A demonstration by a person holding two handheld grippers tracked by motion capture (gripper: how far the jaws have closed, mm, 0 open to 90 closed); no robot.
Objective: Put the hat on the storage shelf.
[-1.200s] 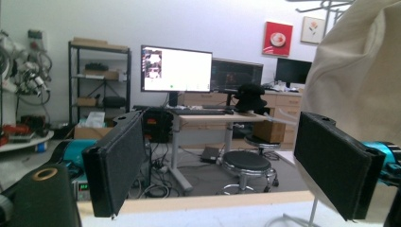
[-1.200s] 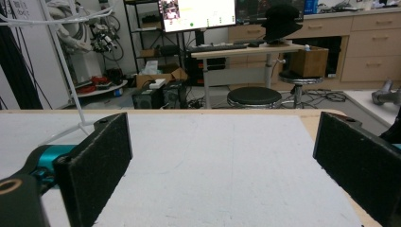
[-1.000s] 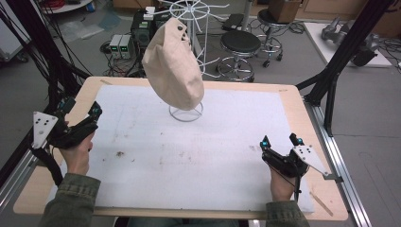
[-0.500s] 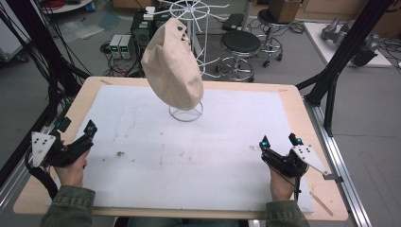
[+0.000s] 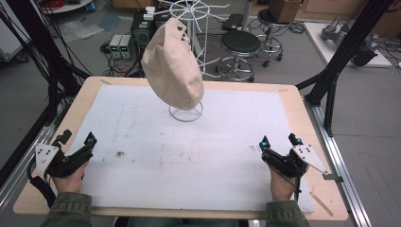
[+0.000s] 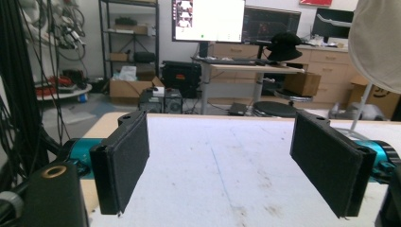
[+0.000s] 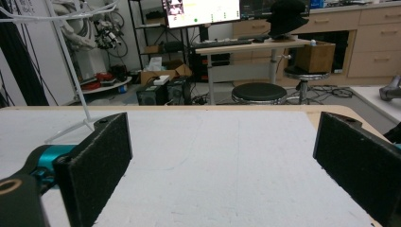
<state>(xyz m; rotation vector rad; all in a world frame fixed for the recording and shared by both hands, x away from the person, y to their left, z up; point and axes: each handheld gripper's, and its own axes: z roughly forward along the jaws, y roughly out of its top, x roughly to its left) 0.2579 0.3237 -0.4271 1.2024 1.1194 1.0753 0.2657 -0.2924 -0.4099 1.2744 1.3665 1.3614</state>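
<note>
Hanging: the beige cap (image 5: 172,66) sits on the white wire stand (image 5: 189,28) at the far middle of the table (image 5: 293,101), well apart from both grippers.
Stand base: a wire ring (image 5: 186,112) resting on the white mat (image 5: 189,156).
Left gripper (image 5: 75,138): near left corner, jaws spread wide, holding nothing; in the left gripper view (image 6: 220,170) the cap (image 6: 376,42) shows at far right.
Right gripper (image 5: 280,140): near right, jaws spread wide, holding nothing, resting low over the mat; its own view (image 7: 222,165) shows the stand's leg (image 7: 71,71) at far left.
</note>
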